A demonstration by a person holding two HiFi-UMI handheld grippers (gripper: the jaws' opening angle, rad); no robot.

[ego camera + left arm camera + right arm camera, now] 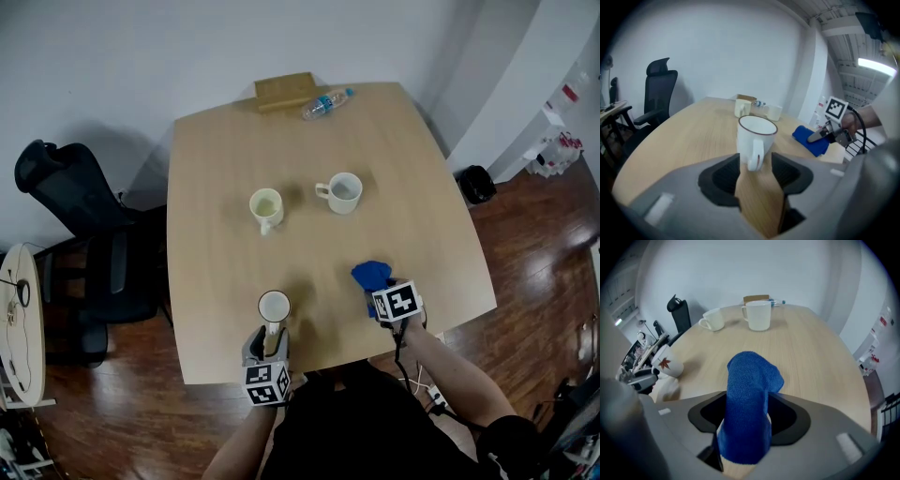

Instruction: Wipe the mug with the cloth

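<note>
Left tool (754,164) is released: its jaws stand apart on either side of the handle of the white mug (756,136), with a visible gap on each side and no pad pressing. This mug stands upright near the front edge of the bench (225,169), handle turned toward the person. Right tool (746,418) is likewise released: the blue cloth (747,394) stands bunched between its spread jaws, its upper end flopped forward onto the bench top. Cloth and mug are apart, the cloth to the mug's right. Farther back at mid-bench stand a cream mug (266,206) and a second white mug (344,192), near each other. At the far edge a water bottle (325,103) lies beside a wooden block (285,91). A black office chair (84,244) stands off the bench's left side.
</note>
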